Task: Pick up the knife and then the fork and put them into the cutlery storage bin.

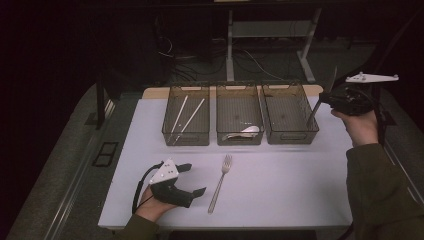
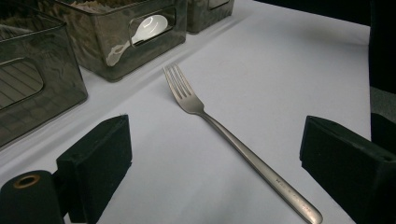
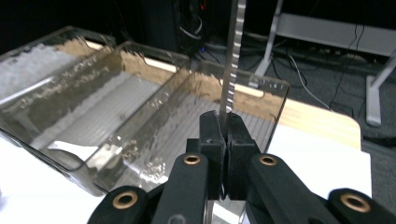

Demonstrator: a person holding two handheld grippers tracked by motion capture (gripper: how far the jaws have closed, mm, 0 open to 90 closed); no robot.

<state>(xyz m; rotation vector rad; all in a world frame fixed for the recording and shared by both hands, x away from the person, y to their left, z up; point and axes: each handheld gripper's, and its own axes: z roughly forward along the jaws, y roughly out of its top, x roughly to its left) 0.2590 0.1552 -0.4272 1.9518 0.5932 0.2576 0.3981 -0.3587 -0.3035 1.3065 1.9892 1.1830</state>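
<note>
A metal fork (image 1: 220,182) (image 2: 224,135) lies on the white table (image 1: 295,195), tines toward the bins. My left gripper (image 1: 196,178) (image 2: 217,154) rests low on the table just left of the fork, open, its jaws standing either side of the handle in the left gripper view. My right gripper (image 1: 325,97) (image 3: 223,135) is raised at the far right, shut on a serrated knife (image 1: 314,114) (image 3: 232,60). The knife hangs tilted, its lower end over the right side of the right bin (image 1: 292,137) (image 3: 280,86).
Three smoky clear bins stand in a row at the back. The left bin (image 1: 186,139) holds white chopsticks (image 1: 190,119); the middle bin (image 1: 240,141) holds a white spoon (image 1: 247,131) (image 2: 148,25). Dark floor, cables and desk legs lie beyond the table.
</note>
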